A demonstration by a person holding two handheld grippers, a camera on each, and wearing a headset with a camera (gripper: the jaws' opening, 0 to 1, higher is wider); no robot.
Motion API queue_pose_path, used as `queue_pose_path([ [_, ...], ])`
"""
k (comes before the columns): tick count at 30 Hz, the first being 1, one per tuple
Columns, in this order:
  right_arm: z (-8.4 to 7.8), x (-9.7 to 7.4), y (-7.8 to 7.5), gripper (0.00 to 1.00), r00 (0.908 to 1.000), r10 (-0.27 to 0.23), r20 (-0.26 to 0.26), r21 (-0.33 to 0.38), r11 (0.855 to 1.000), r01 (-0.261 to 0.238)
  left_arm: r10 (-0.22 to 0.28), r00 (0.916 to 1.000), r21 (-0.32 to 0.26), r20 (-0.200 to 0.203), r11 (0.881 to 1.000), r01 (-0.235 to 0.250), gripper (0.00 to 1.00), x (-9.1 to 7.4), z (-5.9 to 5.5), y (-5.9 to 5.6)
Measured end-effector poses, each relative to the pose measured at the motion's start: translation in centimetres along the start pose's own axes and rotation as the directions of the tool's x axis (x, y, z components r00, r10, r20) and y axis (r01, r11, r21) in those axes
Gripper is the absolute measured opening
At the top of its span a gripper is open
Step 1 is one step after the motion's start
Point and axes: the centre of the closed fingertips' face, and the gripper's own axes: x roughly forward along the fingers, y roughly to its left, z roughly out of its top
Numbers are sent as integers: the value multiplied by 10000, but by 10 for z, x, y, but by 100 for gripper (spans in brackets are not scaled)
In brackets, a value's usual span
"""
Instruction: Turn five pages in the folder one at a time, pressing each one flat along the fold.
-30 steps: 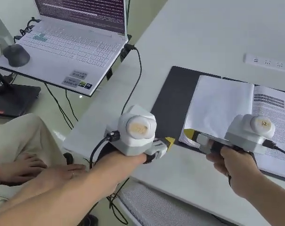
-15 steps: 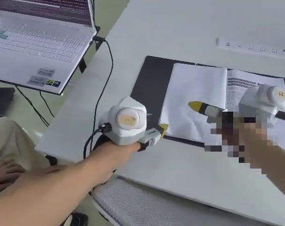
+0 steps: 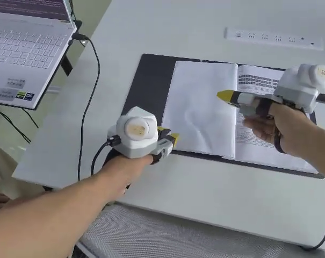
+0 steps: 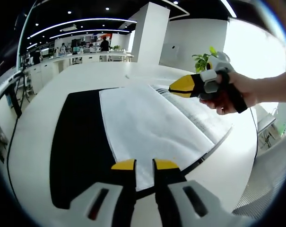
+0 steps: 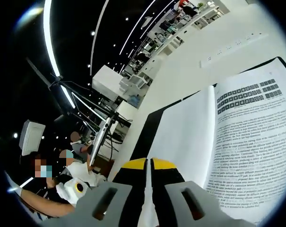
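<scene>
A wide white tabletop (image 3: pixel 167 32) carries a long white power strip (image 3: pixel 272 38) near its far edge. Beside the left edge of the tabletop stands an open white laptop (image 3: pixel 22 48) with a pale keyboard. A thin black cable (image 3: pixel 96 75) is plugged in at the laptop's right corner and runs across the left part of the tabletop. Below the near edge, a grey mesh chair seat (image 3: pixel 167 236) shows. In the left gripper view, beyond the tabletop, there are a square white pillar (image 4: pixel 150 33) and a green leafy plant (image 4: pixel 203 59).

White table (image 3: pixel 167 27), laptop (image 3: pixel 22 48), power strip (image 3: pixel 272 38), ceiling lights (image 4: pixel 76 21).
</scene>
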Motion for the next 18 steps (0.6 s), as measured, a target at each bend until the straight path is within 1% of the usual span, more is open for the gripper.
queue_pose_path([
  [2,4,2,-7,0,10000,-11,68,185,9998,10,85,9999,-81,-114,9999,-86,10,1,-6,3],
  [3,6,4,-13,0,10000,-64,65,358,9993,61,229,9997,-171,-52,9996,-230,8,-1,-9,6],
  [4,7,6,-19,0,9999,-105,98,465,9989,100,348,9991,-337,222,9988,-341,7,-1,-5,8],
  [5,9,7,-23,0,9999,-90,98,593,9982,84,359,9992,-421,203,9985,-350,5,-2,-7,9],
  [6,10,9,-29,0,9998,-174,106,832,9964,165,407,9989,-423,235,9983,-397,4,-3,-8,9],
  [8,13,12,-40,0,9994,-316,128,1089,9936,300,504,9984,-407,265,9980,-493,3,-3,-8,11],
  [9,13,14,-45,0,9992,-400,62,1338,9902,388,567,9980,-412,276,9976,-555,1,-3,-8,12],
  [10,10,14,-46,0,9982,-593,-42,1501,9869,592,610,9978,-410,274,9974,-599,0,-3,-8,13],
  [11,9,15,-52,0,9970,-764,-106,1826,9802,770,691,9973,-392,232,9969,-681,0,-4,-8,15],
  [12,9,17,-53,0,9973,-717,-147,1964,9778,732,638,9976,-422,249,9971,-627,0,-4,-8,14],
  [13,9,18,-60,0,9958,-880,-269,2094,9735,917,641,9977,-241,225,9977,-635,0,-4,-7,13],
  [14,11,20,-64,0,9955,-922,-242,2088,9733,952,664,9976,-52,209,9978,-663,0,-4,-7,13],
  [15,15,22,-70,0,9949,-991,-171,2302,9679,1004,690,9974,119,195,9975,-693,0,-5,-8,12],
  [16,15,22,-73,0,9933,-1139,-200,2597,9588,1151,689,9974,220,189,9974,-693,0,-5,-8,12],
  [17,18,23,-77,0,9926,-1200,-167,2629,9573,1201,683,9975,324,183,9971,-689,0,-5,-8,12],
  [18,23,24,-79,0,9935,-1141,-65,2928,9497,1109,687,9975,434,174,9966,-694,0,-5,-8,12],
])
